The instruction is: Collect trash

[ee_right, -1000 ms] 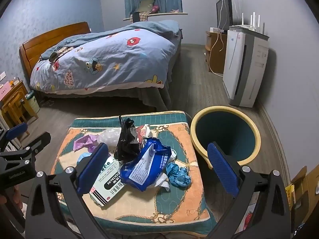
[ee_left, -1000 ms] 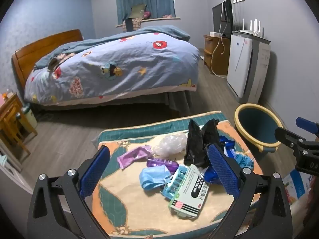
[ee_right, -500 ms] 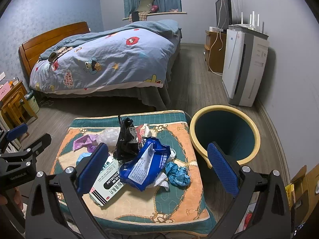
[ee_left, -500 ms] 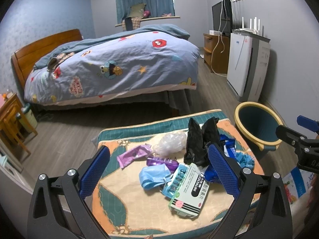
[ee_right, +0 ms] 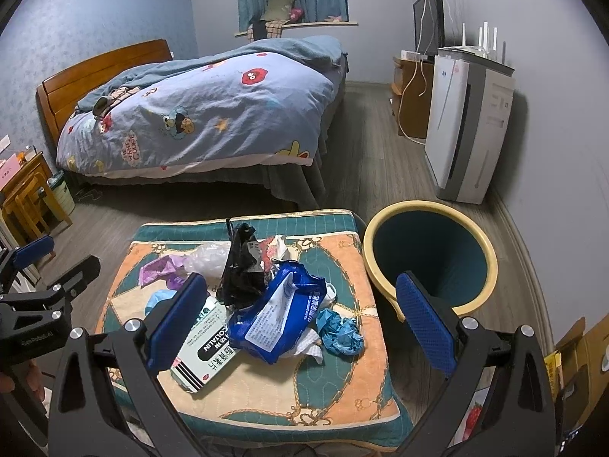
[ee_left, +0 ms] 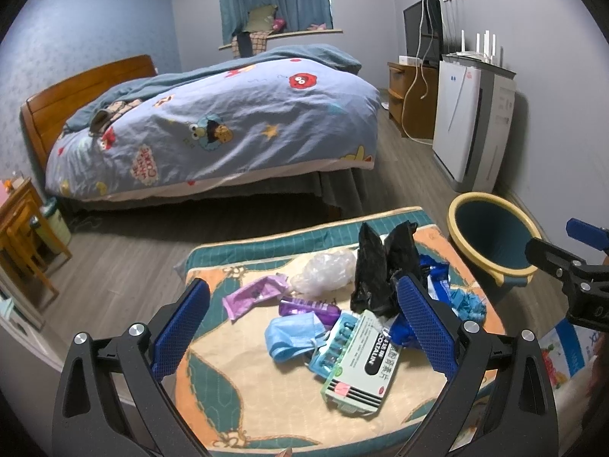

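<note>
Blue pads on my left tool [ee_left: 302, 325] and right tool [ee_right: 300, 320] stand spread wide, both empty, held back above the near edge so I can survey. The trash pile [ee_right: 262, 304] sits mid-tabletop [ee_right: 342, 392]; the bin [ee_right: 430, 251] waits just right, handy for dropping.

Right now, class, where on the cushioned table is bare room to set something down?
Free: the near strip of the quilted cover, in front of the medicine box and blue wipes pack, and its right edge beside the bin. Crowded: the middle, around the black bag.
</note>
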### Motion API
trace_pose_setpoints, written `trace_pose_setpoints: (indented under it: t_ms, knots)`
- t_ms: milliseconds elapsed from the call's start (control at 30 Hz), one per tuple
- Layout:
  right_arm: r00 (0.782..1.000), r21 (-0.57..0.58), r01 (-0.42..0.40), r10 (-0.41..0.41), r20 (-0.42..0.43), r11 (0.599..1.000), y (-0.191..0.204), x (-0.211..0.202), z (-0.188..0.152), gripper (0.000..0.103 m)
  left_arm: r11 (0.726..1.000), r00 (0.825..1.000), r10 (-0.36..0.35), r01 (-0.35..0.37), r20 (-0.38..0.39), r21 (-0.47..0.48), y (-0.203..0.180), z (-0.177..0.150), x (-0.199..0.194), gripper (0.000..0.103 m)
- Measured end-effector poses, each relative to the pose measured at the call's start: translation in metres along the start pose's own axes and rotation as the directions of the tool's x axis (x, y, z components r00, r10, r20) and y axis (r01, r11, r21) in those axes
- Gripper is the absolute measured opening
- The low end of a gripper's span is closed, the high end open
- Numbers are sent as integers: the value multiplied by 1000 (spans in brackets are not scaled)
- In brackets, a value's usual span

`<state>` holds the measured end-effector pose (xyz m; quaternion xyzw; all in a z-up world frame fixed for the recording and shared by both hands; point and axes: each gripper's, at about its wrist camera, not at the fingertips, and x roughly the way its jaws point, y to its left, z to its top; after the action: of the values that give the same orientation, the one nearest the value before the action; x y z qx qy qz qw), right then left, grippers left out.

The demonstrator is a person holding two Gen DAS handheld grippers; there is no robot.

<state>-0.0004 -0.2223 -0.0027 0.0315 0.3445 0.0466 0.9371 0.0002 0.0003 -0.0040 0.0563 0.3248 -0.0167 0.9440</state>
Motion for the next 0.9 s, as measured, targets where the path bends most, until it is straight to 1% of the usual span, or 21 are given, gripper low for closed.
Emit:
trace_pose_setpoints:
  t_ms: [233, 900]
  knots:
    - [1000, 12, -3, 3, -2, 1000, -1, -1, -1, 98, 1000, 1000, 4, -4, -1, 2, -1, -5, 3, 98]
    - [1000, 13, -3, 3, -6, 1000, -2, -1, -1, 98, 1000, 1000, 5, -5, -6, 5, -2, -5, 4, 98]
